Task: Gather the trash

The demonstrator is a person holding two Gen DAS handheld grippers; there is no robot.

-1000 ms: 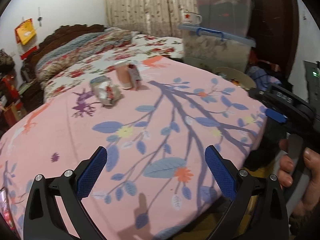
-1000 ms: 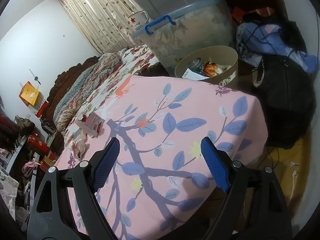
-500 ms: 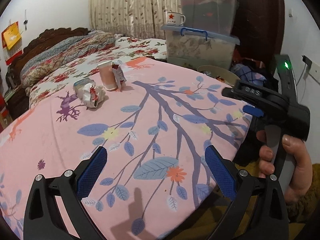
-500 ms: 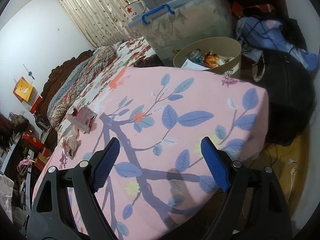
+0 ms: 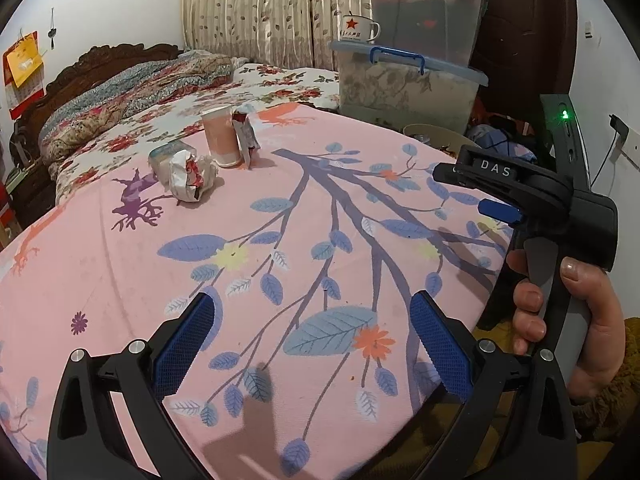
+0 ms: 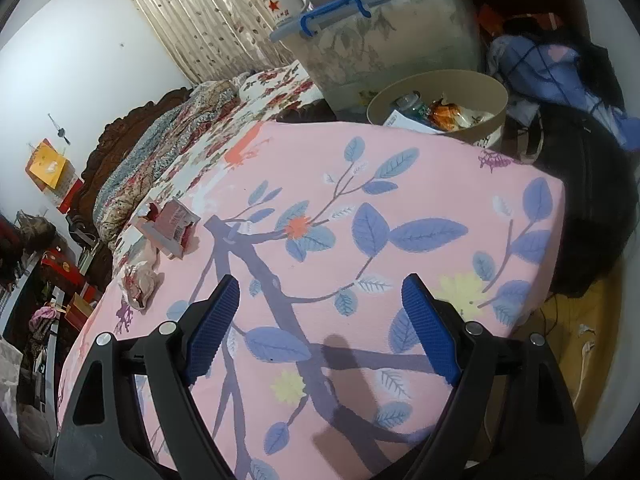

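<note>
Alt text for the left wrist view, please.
The open left gripper hovers empty over a pink leaf-print sheet. Farther off lie a crumpled wrapper, a pink cup and a small carton. At right, a hand holds the right gripper's handle.

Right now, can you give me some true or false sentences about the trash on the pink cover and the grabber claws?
1. The left gripper is open with nothing between its pads. True.
2. The right gripper is squeezing the crumpled wrapper. False: it is open and empty, and the wrapper lies apart on the pink cover.
3. The pink cup stands upright on the pink cover. True.
4. The round bin is empty. False: packets and a bottle already lie in it.
5. The small carton stands right beside the pink cup. True.
6. The star mug sits on the pink cover. False: it sits on a storage box lid.
</note>
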